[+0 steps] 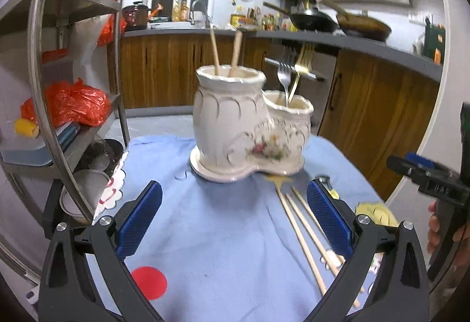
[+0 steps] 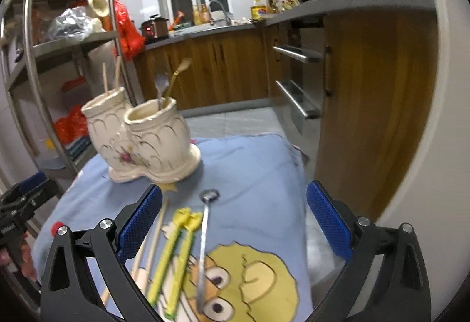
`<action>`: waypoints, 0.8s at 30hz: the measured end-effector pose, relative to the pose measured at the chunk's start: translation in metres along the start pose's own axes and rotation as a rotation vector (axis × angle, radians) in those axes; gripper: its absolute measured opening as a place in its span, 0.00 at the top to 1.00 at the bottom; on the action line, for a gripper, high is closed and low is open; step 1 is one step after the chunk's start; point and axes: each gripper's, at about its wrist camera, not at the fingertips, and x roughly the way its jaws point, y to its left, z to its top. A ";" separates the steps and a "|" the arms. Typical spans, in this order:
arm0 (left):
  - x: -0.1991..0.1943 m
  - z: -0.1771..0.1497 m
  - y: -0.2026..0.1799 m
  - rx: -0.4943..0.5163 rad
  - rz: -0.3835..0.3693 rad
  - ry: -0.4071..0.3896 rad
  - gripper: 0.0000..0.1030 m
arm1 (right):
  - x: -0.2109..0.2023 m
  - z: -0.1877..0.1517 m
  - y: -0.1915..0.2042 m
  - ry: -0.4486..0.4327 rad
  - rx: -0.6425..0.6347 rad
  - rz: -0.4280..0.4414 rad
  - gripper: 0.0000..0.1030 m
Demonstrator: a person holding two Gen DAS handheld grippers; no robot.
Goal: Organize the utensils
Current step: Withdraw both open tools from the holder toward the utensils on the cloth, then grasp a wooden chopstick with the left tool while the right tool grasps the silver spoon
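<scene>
A cream two-pot ceramic utensil holder [image 1: 249, 128] stands on the blue cloth [image 1: 205, 219]; it also shows in the right wrist view [image 2: 147, 140]. Its taller pot holds two wooden chopsticks [image 1: 226, 53]. Its lower pot holds a silver fork [image 1: 285, 72] and a gold fork [image 1: 301, 63]. Loose wooden chopsticks [image 1: 305, 237] lie on the cloth by my left gripper's right finger. In the right wrist view, wooden chopsticks [image 2: 155, 237], two yellow-green chopsticks [image 2: 179, 254] and a silver spoon [image 2: 204, 234] lie on the cloth. My left gripper [image 1: 235, 222] is open and empty. My right gripper [image 2: 235, 222] is open and empty above them.
A metal shelf rack [image 1: 76, 63] with red bags and bowls stands at the left. Wooden kitchen cabinets [image 2: 367, 104] and a grey counter with pans stand behind and to the right. The table edge drops off at the right [image 2: 305, 175].
</scene>
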 end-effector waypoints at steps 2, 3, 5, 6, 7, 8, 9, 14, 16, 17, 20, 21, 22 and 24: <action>0.002 -0.004 -0.006 0.023 0.002 0.010 0.06 | -0.001 -0.004 -0.006 0.008 0.007 -0.024 0.05; 0.003 -0.005 -0.008 0.031 -0.005 0.020 0.06 | -0.001 -0.005 -0.009 0.008 0.009 -0.036 0.05; 0.005 -0.007 -0.012 0.042 -0.013 0.027 0.06 | -0.003 -0.007 -0.014 -0.001 0.006 -0.058 0.05; 0.006 -0.006 -0.014 0.047 -0.013 0.031 0.06 | -0.005 -0.009 -0.016 -0.011 0.004 -0.081 0.05; 0.007 -0.007 -0.016 0.053 -0.014 0.035 0.06 | -0.007 -0.009 -0.017 -0.016 0.004 -0.083 0.05; 0.007 -0.007 -0.017 0.055 -0.017 0.035 0.06 | -0.007 -0.010 -0.018 -0.017 0.009 -0.075 0.05; 0.007 -0.007 -0.018 0.059 -0.020 0.037 0.06 | -0.007 -0.010 -0.020 -0.013 0.020 -0.070 0.05; 0.014 -0.011 -0.031 0.084 -0.049 0.082 0.06 | 0.004 -0.011 -0.015 0.059 0.028 -0.020 0.05; 0.017 -0.011 -0.037 0.098 -0.084 0.121 0.06 | 0.011 -0.013 -0.011 0.111 0.012 0.009 0.05; 0.019 -0.013 -0.041 0.103 -0.090 0.132 0.07 | 0.015 -0.013 -0.009 0.134 0.008 0.026 0.05; 0.027 -0.019 -0.051 0.135 -0.098 0.186 0.18 | 0.022 -0.013 -0.004 0.163 -0.010 0.043 0.05; 0.030 -0.021 -0.054 0.147 -0.099 0.208 0.22 | 0.024 -0.012 -0.003 0.169 -0.013 0.043 0.07; 0.034 -0.024 -0.057 0.159 -0.097 0.232 0.26 | 0.027 -0.011 -0.001 0.178 -0.018 0.051 0.08; 0.039 -0.029 -0.060 0.171 -0.103 0.267 0.34 | 0.033 -0.008 0.003 0.195 -0.030 0.067 0.16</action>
